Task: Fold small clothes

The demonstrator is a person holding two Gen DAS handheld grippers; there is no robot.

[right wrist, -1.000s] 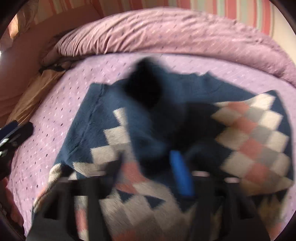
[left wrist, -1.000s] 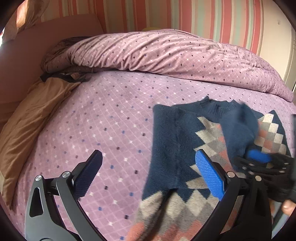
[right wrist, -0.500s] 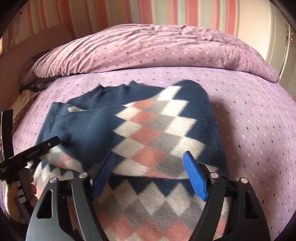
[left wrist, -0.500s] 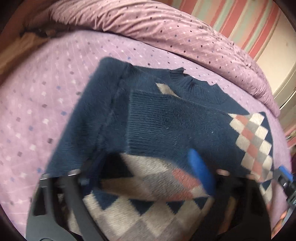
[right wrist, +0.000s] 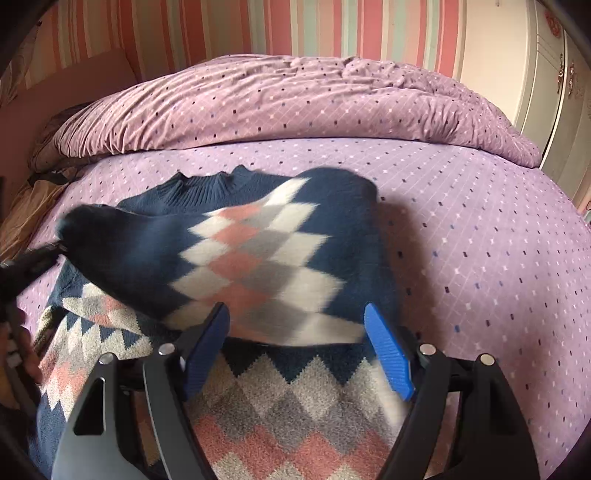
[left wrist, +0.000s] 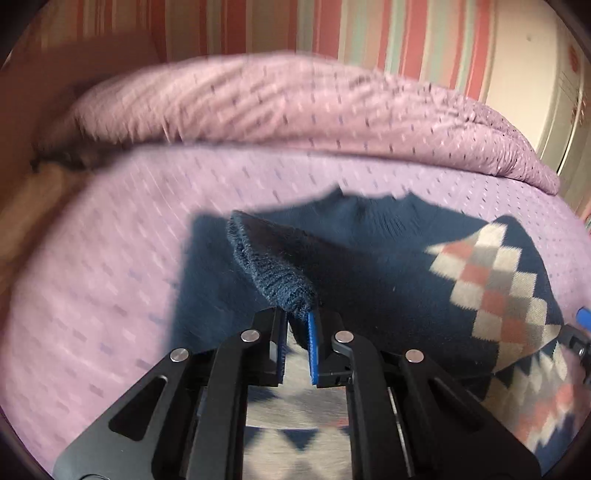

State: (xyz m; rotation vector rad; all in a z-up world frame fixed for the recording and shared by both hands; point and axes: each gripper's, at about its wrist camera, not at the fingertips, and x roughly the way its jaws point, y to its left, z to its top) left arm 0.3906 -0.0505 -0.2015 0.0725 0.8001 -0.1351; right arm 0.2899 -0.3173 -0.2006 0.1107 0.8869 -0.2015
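A small navy sweater (right wrist: 258, 258) with a pink, grey and white diamond pattern lies on the purple bed; it also shows in the left wrist view (left wrist: 406, 266). One sleeve is folded across its chest. My left gripper (left wrist: 297, 325) is shut on the navy cuff (left wrist: 273, 269) of that sleeve and holds it lifted above the sweater's left side. In the right wrist view the cuff (right wrist: 96, 229) hangs at the far left beside the left gripper. My right gripper (right wrist: 297, 354) is open and empty, low over the sweater's lower body.
A rolled purple duvet (right wrist: 295, 99) lies along the far side of the bed. A tan pillow (right wrist: 33, 199) sits at the left edge. A striped wall (right wrist: 295, 26) and a white wardrobe (right wrist: 554, 92) stand behind. Bare sheet (right wrist: 498, 258) lies to the right of the sweater.
My right gripper let go of the sleeve and opened. My left gripper closed on the sleeve cuff and lifted it above the sweater.
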